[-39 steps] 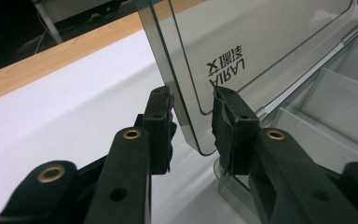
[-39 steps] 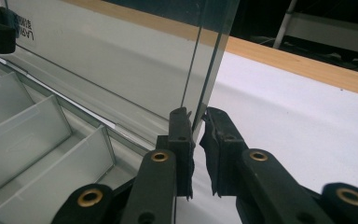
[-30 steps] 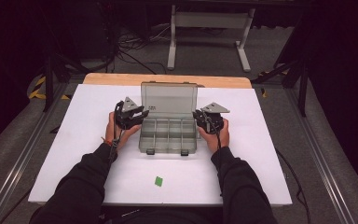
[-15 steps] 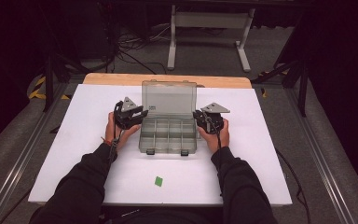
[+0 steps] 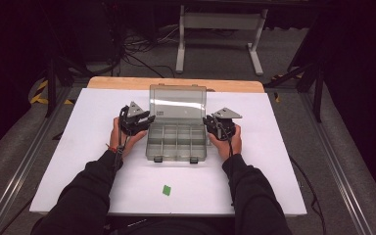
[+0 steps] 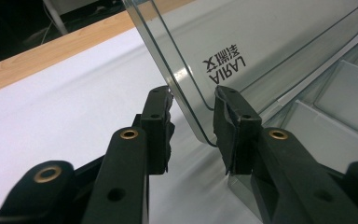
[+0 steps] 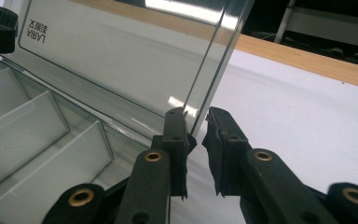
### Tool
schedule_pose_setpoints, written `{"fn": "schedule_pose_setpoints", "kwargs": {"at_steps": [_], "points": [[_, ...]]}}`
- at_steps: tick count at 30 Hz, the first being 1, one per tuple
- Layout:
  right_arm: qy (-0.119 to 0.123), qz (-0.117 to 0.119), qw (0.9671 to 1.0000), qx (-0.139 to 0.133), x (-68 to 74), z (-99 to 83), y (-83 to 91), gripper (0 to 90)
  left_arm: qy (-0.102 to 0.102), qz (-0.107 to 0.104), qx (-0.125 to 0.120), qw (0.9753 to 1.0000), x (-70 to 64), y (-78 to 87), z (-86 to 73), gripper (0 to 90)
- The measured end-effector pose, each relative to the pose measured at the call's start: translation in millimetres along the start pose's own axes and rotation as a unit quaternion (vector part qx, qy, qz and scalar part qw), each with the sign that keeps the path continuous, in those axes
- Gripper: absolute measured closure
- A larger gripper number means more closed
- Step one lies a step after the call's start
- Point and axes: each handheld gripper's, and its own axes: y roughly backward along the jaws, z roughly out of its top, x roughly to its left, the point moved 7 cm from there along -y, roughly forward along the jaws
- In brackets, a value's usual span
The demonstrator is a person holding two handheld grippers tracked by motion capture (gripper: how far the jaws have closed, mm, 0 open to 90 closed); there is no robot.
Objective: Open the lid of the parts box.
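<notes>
The left tool (image 6: 192, 114) stood with its jaws apart, straddling the left edge of the clear lid (image 6: 261, 51); one jaw sat outside the lid and the other inside, and whether either pad touched the plastic could not be told. The right tool (image 7: 196, 128) likewise had its jaws apart, set either side of the lid's right edge, with a narrow gap showing around the plastic.

In the high view the left tool (image 5: 136, 121) was at the 9 o'clock side of the organiser box (image 5: 177, 142) and the right tool (image 5: 219, 125) at its 3 o'clock side, each held in a hand resting on the worktop (image 5: 78, 147). The lid (image 5: 177, 101) stood raised, near upright, hinged along the 12 o'clock edge of the box. The box lay at the middle of the white worktop, its compartments open to view and two latches at its 6 o'clock edge.

A small green piece (image 5: 166, 190) lay on the worktop at 6 o'clock from the box, well apart from it.
</notes>
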Motion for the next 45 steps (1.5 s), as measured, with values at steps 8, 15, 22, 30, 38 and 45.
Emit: {"fn": "schedule_pose_setpoints", "kwargs": {"at_steps": [8,15,22,30,38,45], "points": [[0.005,0.001,1.0,-0.001,1.2,1.1,0.9,76.8,-0.008,-0.002,0.0,1.0,-2.8,0.8,1.7,66.2],[0.017,0.006,0.9998,-0.004,3.3,4.2,5.3,75.8,-0.028,-0.006,-0.004,0.9996,-7.3,5.6,6.7,65.1],[0.033,0.015,0.9992,-0.013,8.4,10.5,13.4,74.6,-0.056,-0.009,-0.008,0.9984,-14.7,13.3,12.8,63.8],[0.067,0.024,0.9971,-0.026,16.0,16.8,27.0,71.3,-0.089,-0.028,-0.013,0.9955,-28.1,26.0,18.4,59.7],[0.088,0.037,0.995,-0.028,23.4,17.8,39.8,65.9,-0.12,-0.039,-0.02,0.9918,-37.1,38.3,19.4,51.2],[0.095,0.051,0.9936,-0.033,31.2,17.8,54.1,57.2,-0.142,-0.052,-0.03,0.988,-46.9,55.9,18.6,40.1]]}}
